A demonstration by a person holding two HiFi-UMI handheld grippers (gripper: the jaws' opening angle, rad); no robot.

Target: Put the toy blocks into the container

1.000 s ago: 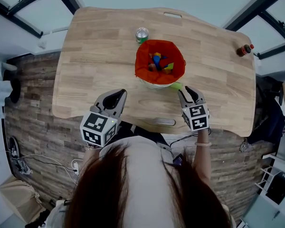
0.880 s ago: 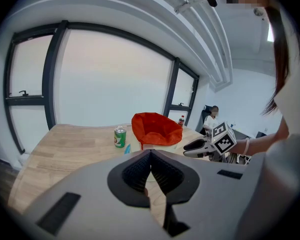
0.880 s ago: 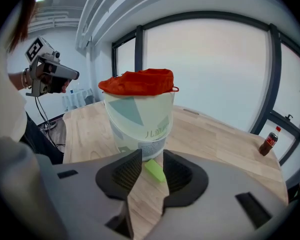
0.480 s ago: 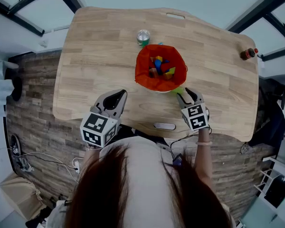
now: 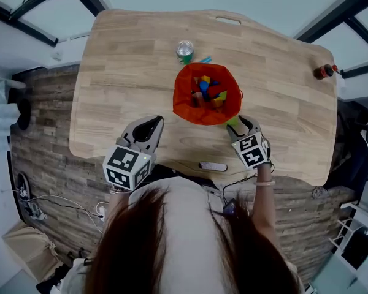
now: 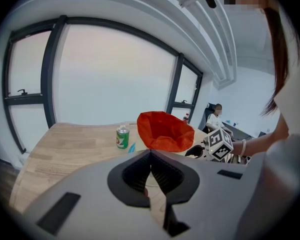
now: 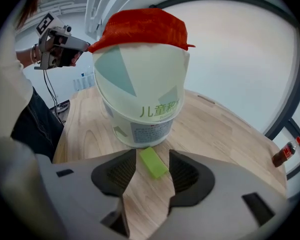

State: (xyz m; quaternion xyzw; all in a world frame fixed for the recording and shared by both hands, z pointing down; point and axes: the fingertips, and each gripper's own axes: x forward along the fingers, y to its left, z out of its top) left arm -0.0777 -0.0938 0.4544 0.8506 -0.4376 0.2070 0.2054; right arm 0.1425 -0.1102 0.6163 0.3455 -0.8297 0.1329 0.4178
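While the left gripper (image 5: 152,122) is idling near left, jaws together and empty, several blocks (image 5: 206,89) are sitting in the red-lined container (image 5: 183,100). Just right, the right gripper (image 5: 243,125), its jaws having just been opening, is straddling one loose green block (image 7: 153,162), not yet in.

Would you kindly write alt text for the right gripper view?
The right gripper's jaws, which have just been opening, stand apart around a green block lying on the wooden table, close before a white container lined in red.

I read green characters 儿童积 (image 7: 157,110) on side of white plastic bucket with red liner (image 7: 140,79); nothing else legible
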